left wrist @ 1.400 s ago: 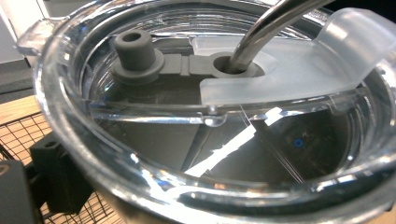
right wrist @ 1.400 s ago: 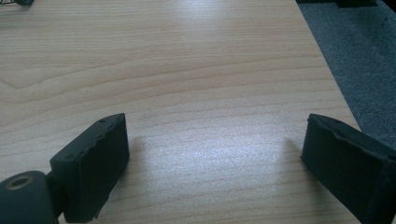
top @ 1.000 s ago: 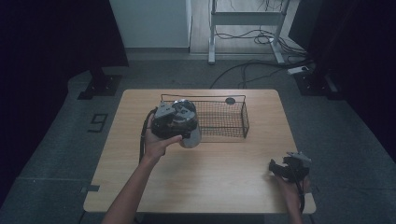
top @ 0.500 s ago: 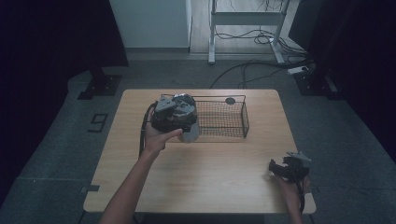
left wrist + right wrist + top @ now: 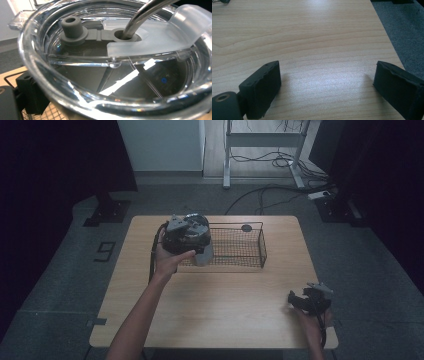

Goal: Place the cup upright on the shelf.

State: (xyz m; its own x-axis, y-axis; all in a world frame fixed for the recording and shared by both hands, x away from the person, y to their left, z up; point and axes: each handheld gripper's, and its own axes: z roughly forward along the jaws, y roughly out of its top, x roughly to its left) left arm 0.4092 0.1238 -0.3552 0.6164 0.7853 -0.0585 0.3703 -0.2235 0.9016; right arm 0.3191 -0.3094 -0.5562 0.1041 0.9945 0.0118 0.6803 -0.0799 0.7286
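Dim room, pale wooden table [image 5: 210, 320]. Left gripper [image 5: 186, 231] is clamped on a steel tumbler [image 5: 204, 254] with a clear plastic lid [image 5: 112, 62], held over the black wire basket's [image 5: 240, 245] left end. Right gripper [image 5: 307, 300] sits low near the table's right edge, jaws spread wide, holding nothing.

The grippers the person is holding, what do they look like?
The right gripper has two chunky black jaws with rough, flat pads. In the high view both grippers are dark and bulky: the left gripper carries a grey three-cornered plate on top and trails a black cable. The person's forearms are bare, with no sleeves showing.
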